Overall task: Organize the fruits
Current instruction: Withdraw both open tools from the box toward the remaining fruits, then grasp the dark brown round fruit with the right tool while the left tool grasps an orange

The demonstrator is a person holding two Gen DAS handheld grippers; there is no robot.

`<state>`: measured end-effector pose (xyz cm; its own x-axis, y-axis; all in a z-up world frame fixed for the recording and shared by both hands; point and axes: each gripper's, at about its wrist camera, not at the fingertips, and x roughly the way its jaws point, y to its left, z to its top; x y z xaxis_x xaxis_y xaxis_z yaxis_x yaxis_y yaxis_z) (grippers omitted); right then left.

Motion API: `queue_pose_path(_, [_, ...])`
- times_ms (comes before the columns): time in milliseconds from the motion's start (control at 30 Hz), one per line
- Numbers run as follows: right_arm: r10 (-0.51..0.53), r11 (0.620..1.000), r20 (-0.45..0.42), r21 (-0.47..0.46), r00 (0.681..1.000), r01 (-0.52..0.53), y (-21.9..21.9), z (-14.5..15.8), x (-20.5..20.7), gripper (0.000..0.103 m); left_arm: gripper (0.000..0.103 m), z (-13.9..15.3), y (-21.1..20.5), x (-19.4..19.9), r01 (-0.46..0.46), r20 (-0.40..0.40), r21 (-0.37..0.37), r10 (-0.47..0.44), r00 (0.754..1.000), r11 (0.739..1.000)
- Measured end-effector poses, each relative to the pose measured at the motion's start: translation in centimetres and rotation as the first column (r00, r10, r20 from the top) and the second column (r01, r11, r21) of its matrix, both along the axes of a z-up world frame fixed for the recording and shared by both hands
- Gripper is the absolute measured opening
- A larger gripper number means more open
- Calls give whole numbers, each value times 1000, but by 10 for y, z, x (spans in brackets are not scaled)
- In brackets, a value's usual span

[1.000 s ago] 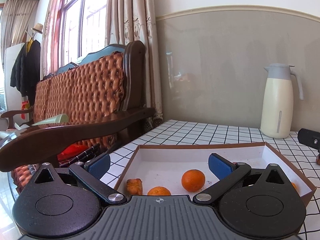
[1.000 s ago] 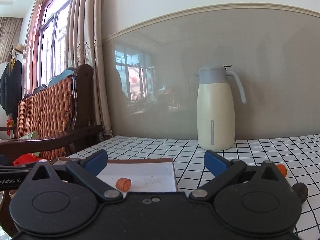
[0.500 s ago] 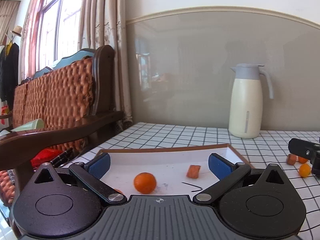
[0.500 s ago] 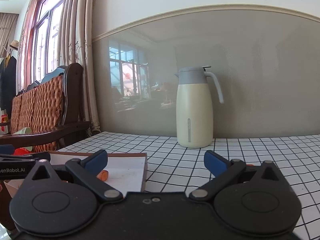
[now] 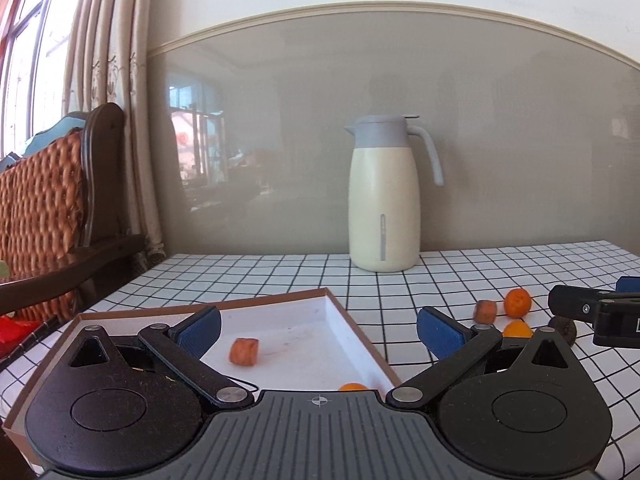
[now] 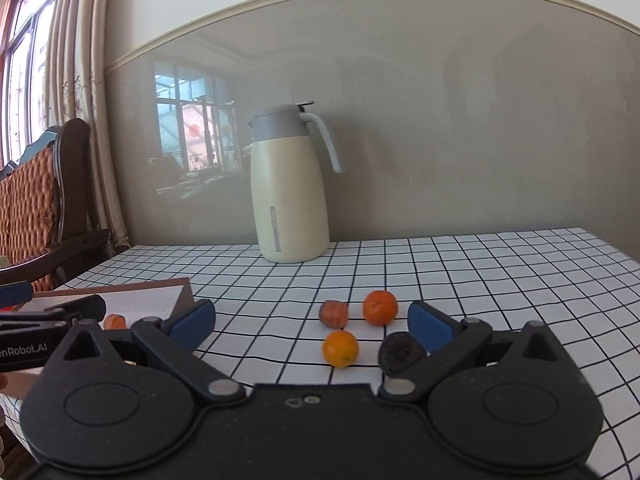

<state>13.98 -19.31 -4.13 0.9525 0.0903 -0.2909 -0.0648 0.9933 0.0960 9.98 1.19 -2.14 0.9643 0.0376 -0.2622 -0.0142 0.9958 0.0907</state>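
A shallow white box with a brown rim (image 5: pixel 344 312) lies on the checked table at the left. In it sit a reddish fruit chunk (image 5: pixel 244 352) and an orange (image 5: pixel 353 387), partly hidden by my left gripper (image 5: pixel 318 326), which is open and empty above the box's right corner. On the cloth in front of my open, empty right gripper (image 6: pixel 311 322) lie an orange (image 6: pixel 380 307), a smaller yellow-orange fruit (image 6: pixel 340 348), a reddish chunk (image 6: pixel 334 313) and a dark wrinkled fruit (image 6: pixel 401 353) beside the right fingertip.
A cream jug with a grey lid (image 6: pixel 289 188) stands at the back by the wall. A wooden chair with a woven back (image 5: pixel 44 208) sits left of the table. The table's right edge (image 6: pixel 624 256) is near.
Both grippers have swung to the right. The loose fruits on the cloth have come into the right wrist view, and the box has slid left in both views.
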Motion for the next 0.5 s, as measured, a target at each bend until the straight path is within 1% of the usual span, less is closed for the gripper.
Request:
queue_pose_path(233, [-75, 997, -44, 6, 996, 76, -27, -6, -1, 89, 103, -6, -36, 6, 90, -19, 21, -90, 996, 996])
queue_pose_path(300, [-92, 996, -56, -1, 994, 93, -32, -8, -2, 82, 103, -8, -47, 8, 115, -28, 25, -114, 993, 993])
queue_pose_path(400, [-109, 994, -88, -6, 990, 108, -40, -12, 0, 76, 103, -11, -61, 12, 148, -45, 37, -146, 988, 988])
queue_pose_path(467, [-116, 993, -108, 3, 987, 117, -46, -15, 1, 75, 103, -13, -71, 14, 168, -56, 39, -166, 985, 985])
queue_pose_path(500, [-115, 993, -115, 5, 987, 117, -48, -17, 1, 70, 103, -14, -75, 15, 177, -60, 36, -174, 983, 984])
